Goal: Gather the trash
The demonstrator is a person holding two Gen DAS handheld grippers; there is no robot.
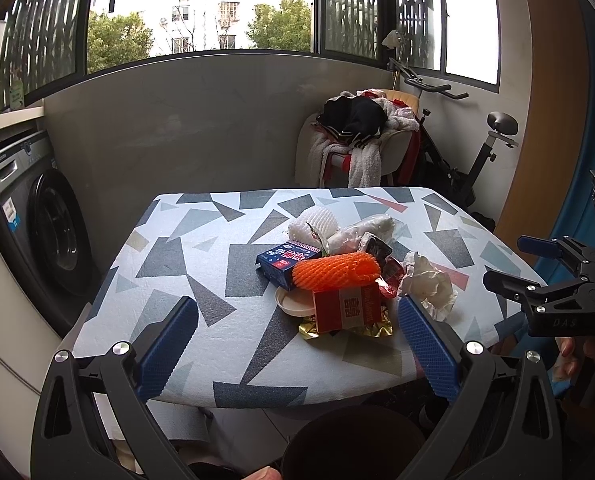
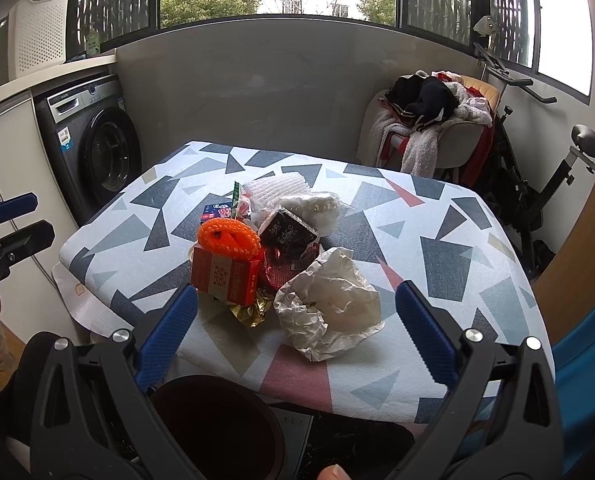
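A heap of trash lies on the patterned table (image 1: 177, 248): an orange foam net (image 1: 335, 270) (image 2: 227, 238), a red box (image 1: 347, 308) (image 2: 225, 276), a blue box (image 1: 285, 262), white foam nets (image 1: 311, 222) (image 2: 275, 190), a dark wrapper (image 2: 289, 234), crumpled white paper (image 1: 427, 280) (image 2: 329, 306) and gold foil (image 1: 349, 330). My left gripper (image 1: 297, 344) is open and empty, held near the table's front edge. My right gripper (image 2: 297, 338) is open and empty, its fingers on either side of the crumpled paper. A dark bin (image 1: 353, 440) (image 2: 217, 428) stands below the table's front edge.
A washing machine (image 1: 45, 216) (image 2: 97, 148) stands at the left. A chair heaped with clothes (image 1: 357, 140) (image 2: 429, 120) and an exercise bike (image 1: 477, 152) (image 2: 545, 184) stand behind the table at the right. The right gripper also shows at the right edge of the left wrist view (image 1: 537, 280).
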